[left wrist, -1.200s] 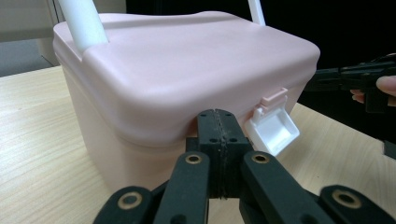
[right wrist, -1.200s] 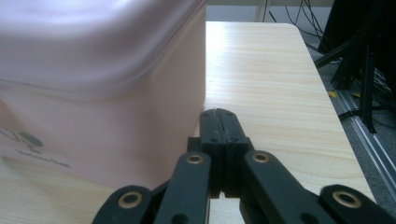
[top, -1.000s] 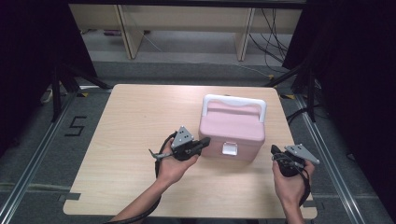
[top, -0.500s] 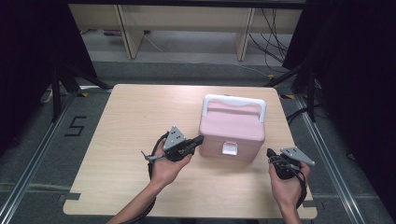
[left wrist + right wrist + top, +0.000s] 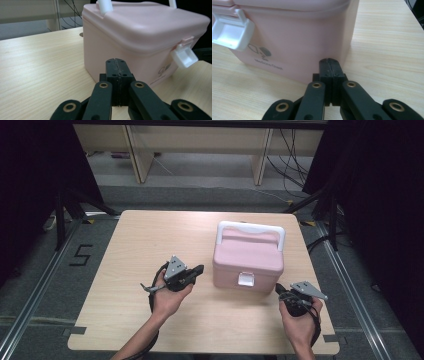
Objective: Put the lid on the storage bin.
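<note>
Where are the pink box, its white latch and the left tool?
pink box (image 5: 248,262): high view, on the lid top.
white latch (image 5: 232,32): right gripper view, on the flap's face.
left tool (image 5: 116,72): left gripper view, on the shut jaw tips.

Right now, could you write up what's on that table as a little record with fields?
surface: light wooden table
main thing: pink box, lid down
handle: white, over the lid
latch: white clasp on the front, facing the person; it looks flipped up
left claw: jaws shut, empty, tip near the box's left front corner, apart from it
right claw: jaws shut, empty, tip near the box's right front corner
contact: neither claw clearly touches the box
</note>
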The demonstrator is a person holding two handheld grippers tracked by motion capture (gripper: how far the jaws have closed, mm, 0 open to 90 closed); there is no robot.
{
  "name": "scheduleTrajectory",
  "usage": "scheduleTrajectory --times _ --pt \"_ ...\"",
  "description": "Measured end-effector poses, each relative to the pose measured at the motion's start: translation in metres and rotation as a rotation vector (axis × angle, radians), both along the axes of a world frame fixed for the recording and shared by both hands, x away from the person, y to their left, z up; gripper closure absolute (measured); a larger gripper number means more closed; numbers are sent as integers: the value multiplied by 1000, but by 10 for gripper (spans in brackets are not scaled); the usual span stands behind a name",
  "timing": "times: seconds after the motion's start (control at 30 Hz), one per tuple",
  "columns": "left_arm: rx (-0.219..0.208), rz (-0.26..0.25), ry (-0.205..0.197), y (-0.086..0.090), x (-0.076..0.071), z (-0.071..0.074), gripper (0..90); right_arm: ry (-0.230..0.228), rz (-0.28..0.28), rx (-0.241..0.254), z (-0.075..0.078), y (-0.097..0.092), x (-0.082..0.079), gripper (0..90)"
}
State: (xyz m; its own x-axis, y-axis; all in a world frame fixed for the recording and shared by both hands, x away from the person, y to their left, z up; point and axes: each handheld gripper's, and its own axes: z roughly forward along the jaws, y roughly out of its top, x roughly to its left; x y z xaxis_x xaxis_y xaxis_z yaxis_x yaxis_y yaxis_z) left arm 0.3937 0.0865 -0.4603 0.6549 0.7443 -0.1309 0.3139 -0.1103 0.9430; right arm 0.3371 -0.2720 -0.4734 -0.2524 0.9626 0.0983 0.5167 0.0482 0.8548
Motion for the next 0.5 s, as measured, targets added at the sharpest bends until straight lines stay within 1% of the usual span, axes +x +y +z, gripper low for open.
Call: scheduleTrajectory --times 0.03,0.07,0.1,0.13,0.17,0.2,0.23,0.3,0.37,0.4,0.43,0.47,0.5 --pt "4 -5 1 0 1 -1 899 -3 9 5 0 1 1 900" --pt "2 -7 3 0 1 -2 899 -16 11 -9 0 1 2 900" --pt "10 -8 6 0 1 -3 899 -14 7 -11 1 2 1 900" --pt "12 -15 6 0 1 -3 899 -3 7 0 2 2 2 900" --pt "11 -16 6 -1 1 -4 899 -19 17 2 0 1 4 900" --pt "10 -16 6 -1 1 -4 898 -25 8 -13 0 1 5 900" --pt "8 -17 7 -1 1 -4 898 0 -14 -9 2 1 3 900" --pt "12 -18 6 -1 0 -4 899 -15 -2 -12 2 -1 5 900" --pt "17 -25 8 -1 0 -4 898 -22 -13 -39 2 -2 7 900" --pt "12 -32 6 -1 1 -4 898 -4 -12 -18 2 -1 7 900" --pt "12 -36 4 -1 1 -4 898 -9 -13 -28 2 -3 8 900" --pt "14 -35 3 -1 1 -4 898 -14 -9 -22 2 -2 9 900" --pt "15 -34 3 -1 1 -4 898 -26 -12 -36 2 -3 10 900"
